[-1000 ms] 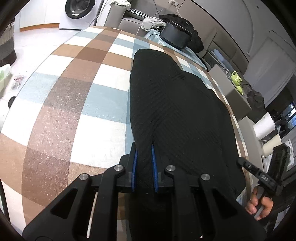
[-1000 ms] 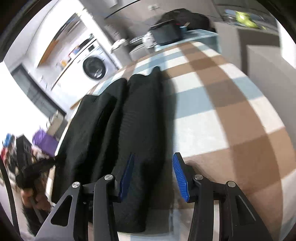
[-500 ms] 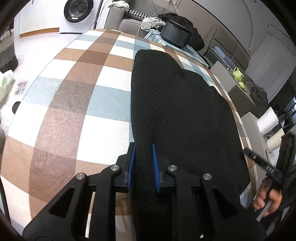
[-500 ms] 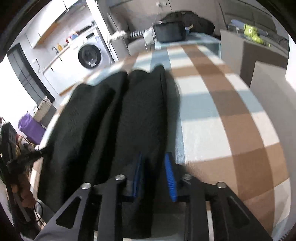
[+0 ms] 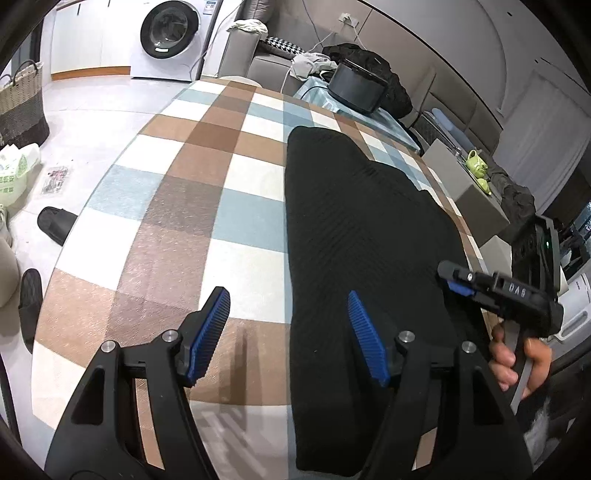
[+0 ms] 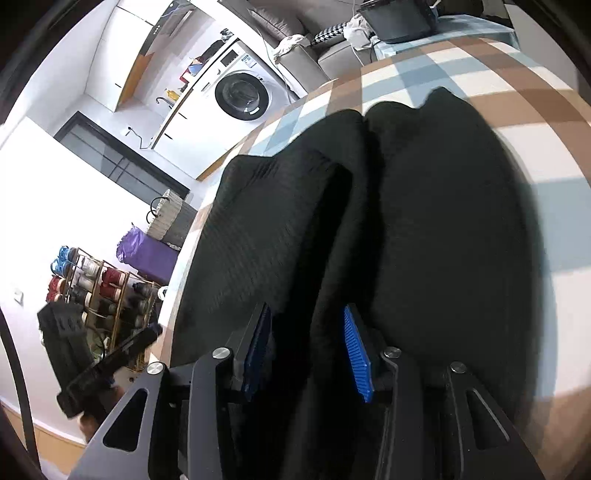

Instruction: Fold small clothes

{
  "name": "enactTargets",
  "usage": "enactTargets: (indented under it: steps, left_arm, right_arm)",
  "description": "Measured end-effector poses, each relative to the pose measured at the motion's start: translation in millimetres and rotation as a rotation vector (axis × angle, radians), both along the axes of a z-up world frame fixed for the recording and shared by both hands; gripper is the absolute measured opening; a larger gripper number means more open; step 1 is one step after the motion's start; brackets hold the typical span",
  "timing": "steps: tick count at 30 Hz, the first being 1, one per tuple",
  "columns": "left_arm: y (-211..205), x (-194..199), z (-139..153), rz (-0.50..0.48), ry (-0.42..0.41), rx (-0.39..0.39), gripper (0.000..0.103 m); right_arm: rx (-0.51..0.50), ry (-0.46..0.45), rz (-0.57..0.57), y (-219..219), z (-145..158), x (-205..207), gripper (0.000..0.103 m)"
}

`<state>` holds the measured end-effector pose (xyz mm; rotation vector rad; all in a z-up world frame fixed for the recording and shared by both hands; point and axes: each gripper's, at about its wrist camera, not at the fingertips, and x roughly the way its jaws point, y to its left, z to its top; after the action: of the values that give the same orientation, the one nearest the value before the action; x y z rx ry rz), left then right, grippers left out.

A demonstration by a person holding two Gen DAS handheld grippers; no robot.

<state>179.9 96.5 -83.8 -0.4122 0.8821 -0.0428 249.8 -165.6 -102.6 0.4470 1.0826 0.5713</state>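
On the checked counter (image 5: 192,192) a black garment (image 5: 362,236) lies folded lengthwise into a long strip that runs from the near edge toward the far end, on the right half of the cloth in the left wrist view. The left tool (image 5: 288,332) stands wide above the near end; its jaws have just been opening, and nothing is pressed between them: the left pad (image 5: 208,334) is over bare checks, the right pad (image 5: 365,341) over the garment's left part. At the right edge of that view a hand (image 5: 517,362) holds the right tool (image 5: 458,286) beside the garment's right side.

In the right wrist view the garment (image 6: 424,221) fills the middle, with a folded layer (image 6: 258,229) lying on its left part. The right tool (image 6: 306,354) stands half open, its jaws just having opened; a dark fold of garment lies between the pads, but I cannot tell whether they press it. Far off stand a washer (image 5: 168,35) and a basket (image 5: 20,107).
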Motion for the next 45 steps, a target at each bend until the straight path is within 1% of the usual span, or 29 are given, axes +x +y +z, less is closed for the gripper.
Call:
enactTargets:
  steps: [2,4,5,7,11,13,14,15,17,18,19,21,23,24,26,27,28,30,31,32,34,35,36,38,40,42,43,44,45]
  left_arm:
    - [3,-2,-1,0.005,0.003,-0.007,0.063]
    - [3,-2,-2,0.004,0.007,-0.009,0.063]
    - [4,-2,-3,0.002,0.008,-0.011,0.063]
    - [3,1,-4,-0.001,0.011,-0.013,0.063]
    - [-2,10,-7,-0.023,0.018,-0.027,0.063]
    - [-7,14,-6,-0.039,0.016,-0.023,0.063]
    - [-9,16,-5,-0.045,0.012,-0.021,0.063]
    - [-11,18,-4,-0.05,0.01,-0.02,0.063]
    - [-16,22,-1,-0.06,0.001,-0.014,0.063]
    - [-17,24,0,-0.062,-0.002,-0.015,0.063]
    - [-19,26,3,-0.067,-0.008,-0.019,0.063]
    - [-21,29,8,-0.071,-0.019,-0.025,0.063]
    - [-25,32,15,-0.083,-0.034,-0.021,0.063]
    - [-27,34,19,-0.091,-0.043,-0.018,0.063]
    - [-34,37,22,-0.109,-0.053,-0.003,0.064]
    - [-37,38,22,-0.117,-0.052,-0.001,0.064]
    - [-39,40,20,-0.122,-0.047,-0.001,0.064]
    - [-44,43,14,-0.129,-0.025,-0.005,0.064]
    - [-47,44,10,-0.133,-0.012,-0.011,0.064]
    - [-49,45,7,-0.135,-0.007,-0.013,0.064]
    - [-53,45,2,-0.137,0.008,-0.009,0.064]
    - [-53,45,-1,-0.138,0.009,-0.009,0.064]
    - [-54,45,-2,-0.137,0.012,-0.009,0.064]
    - [-55,46,-5,-0.139,0.021,-0.011,0.064]
    - [-55,46,-7,-0.136,0.025,-0.008,0.064]
    - [-55,47,-7,-0.138,0.025,-0.007,0.064]
    - [-55,47,-8,-0.137,0.026,-0.005,0.064]
    - [-55,48,-8,-0.137,0.027,-0.004,0.064]
    - [-55,49,-8,-0.136,0.029,-0.004,0.064]
  right_arm:
    - [0.005,-0.005,0.0,2,2,3,0.053]
    - [-0.043,-0.004,-0.018,1,1,3,0.053]
    - [-0.042,-0.012,-0.018,0,2,0,0.053]
    - [-0.074,-0.012,-0.027,-1,3,-7,0.053]
    - [-0.054,-0.022,-0.029,2,1,-5,0.053]
    - [-0.072,-0.047,-0.029,5,2,-3,0.053]
    - [-0.097,-0.064,-0.021,10,2,-1,0.048]
    - [-0.125,-0.078,-0.017,14,2,-1,0.034]
    - [-0.169,-0.087,0.004,21,2,0,0.02]
    - [-0.182,-0.101,0.012,24,3,0,0.014]
    - [-0.189,-0.114,0.02,25,7,-2,0.013]
    - [-0.179,-0.175,0.022,23,23,-9,0.011]
    - [-0.174,-0.244,0.017,15,46,-19,0.01]
    - [-0.191,-0.276,0.006,8,59,-25,0.01]
    - [-0.236,-0.304,-0.03,-3,68,-32,0.01]
    - [-0.275,-0.299,-0.054,-11,66,-33,0.01]
    - [-0.311,-0.273,-0.079,-19,59,-30,0.01]
    - [-0.335,-0.189,-0.101,-33,38,-21,0.011]
    - [-0.334,-0.165,-0.116,-38,29,-18,0.011]
    - [-0.316,-0.136,-0.113,-43,20,-15,0.012]
    - [-0.285,-0.103,-0.103,-47,13,-12,0.015]
    - [-0.249,-0.102,-0.103,-50,14,-12,0.019]
    - [-0.204,-0.092,-0.099,-54,12,-10,0.028]
    - [-0.163,-0.071,-0.099,-57,9,-6,0.036]
    - [-0.128,-0.059,-0.09,-57,6,2,0.036]
    - [-0.138,-0.054,-0.096,-51,4,8,0.034]
    - [-0.152,-0.051,-0.095,-49,3,11,0.03]
    - [-0.167,-0.057,-0.093,-47,3,10,0.02]
    - [-0.182,-0.069,-0.083,-43,4,11,0.013]
